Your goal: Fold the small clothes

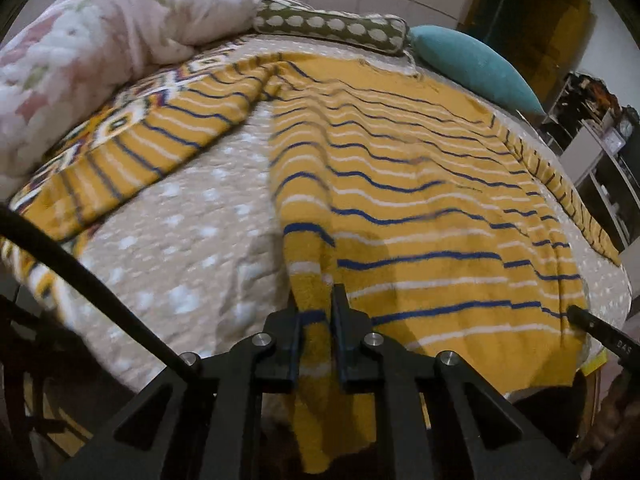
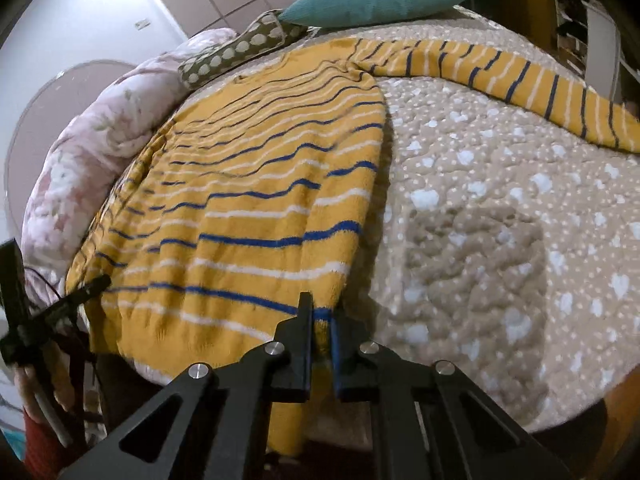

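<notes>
A mustard-yellow sweater (image 1: pixel 420 208) with blue and white stripes lies spread flat on the bed, hem toward me; it also shows in the right wrist view (image 2: pixel 256 200). My left gripper (image 1: pixel 318 300) is shut on the hem's left corner, with fabric hanging between the fingers. My right gripper (image 2: pixel 320 312) is shut on the hem's right corner. The right gripper's tip (image 1: pixel 588 320) shows at the hem's right end in the left view, and the left gripper (image 2: pixel 72 300) at the hem's left end in the right view. One sleeve (image 1: pixel 132 148) stretches left, the other (image 2: pixel 520 76) right.
The bed has a beige quilt (image 2: pixel 500 208) with white hearts. A pink floral duvet (image 1: pixel 100 52) is bunched at the far left. A spotted olive pillow (image 1: pixel 332 26) and a teal cushion (image 1: pixel 472 64) lie at the head. Shelving (image 1: pixel 600 152) stands to the right.
</notes>
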Tool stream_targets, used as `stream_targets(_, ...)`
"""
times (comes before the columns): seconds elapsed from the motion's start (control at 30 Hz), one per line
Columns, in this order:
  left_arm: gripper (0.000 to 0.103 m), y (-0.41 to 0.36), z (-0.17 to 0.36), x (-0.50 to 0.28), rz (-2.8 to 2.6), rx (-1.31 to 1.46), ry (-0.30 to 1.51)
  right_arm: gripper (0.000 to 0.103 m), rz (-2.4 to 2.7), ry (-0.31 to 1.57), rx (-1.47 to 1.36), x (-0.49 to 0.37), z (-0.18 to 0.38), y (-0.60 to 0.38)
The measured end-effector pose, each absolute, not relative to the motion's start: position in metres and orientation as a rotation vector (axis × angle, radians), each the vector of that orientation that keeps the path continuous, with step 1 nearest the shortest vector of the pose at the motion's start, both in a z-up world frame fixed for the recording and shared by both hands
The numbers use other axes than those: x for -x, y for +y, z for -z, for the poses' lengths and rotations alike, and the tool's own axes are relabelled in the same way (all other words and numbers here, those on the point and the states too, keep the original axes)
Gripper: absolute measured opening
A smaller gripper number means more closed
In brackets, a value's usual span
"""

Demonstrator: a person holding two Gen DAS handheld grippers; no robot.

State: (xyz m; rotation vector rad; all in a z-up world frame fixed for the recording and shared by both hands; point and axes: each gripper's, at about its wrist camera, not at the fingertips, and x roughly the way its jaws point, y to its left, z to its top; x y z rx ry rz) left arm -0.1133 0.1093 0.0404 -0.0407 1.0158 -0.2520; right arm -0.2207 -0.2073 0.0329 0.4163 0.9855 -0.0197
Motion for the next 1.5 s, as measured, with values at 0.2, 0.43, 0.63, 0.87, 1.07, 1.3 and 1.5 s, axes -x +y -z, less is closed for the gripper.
stream_targets(0.2,0.007,0.142,-0.033,0.143,0.196,0.025,1.034,0.007,-0.008,1.046,-0.398,0.255,-0.022,-0.203)
stream_targets(0.43,0.030,0.169,-0.047,0.153,0.167,0.064,0.955,0.008,0.040,0.951,-0.423,0.253,-0.040,-0.239)
stream_targets(0.63,0.061,0.163,-0.072,0.146,0.168,0.120,0.867,0.022,0.390,0.815,-0.565,0.241,-0.047,-0.345)
stream_targets(0.87,0.063,0.119,-0.070,0.133,0.237,0.075,0.902,0.029,0.614,0.699,-0.786,0.244,-0.039,-0.442)
stream_targets(1.07,0.063,0.094,-0.069,0.128,0.260,0.016,0.902,0.029,0.707,0.678,-0.792,0.220,-0.044,-0.485)
stream_targets(1.3,0.067,0.104,-0.082,0.129,0.223,0.011,0.851,0.006,0.786,0.685,-0.686,0.189,-0.082,-0.503)
stream_targets(1.5,0.067,0.128,-0.085,0.125,0.205,0.082,0.840,0.006,0.485,0.685,-0.511,0.111,-0.132,-0.409)
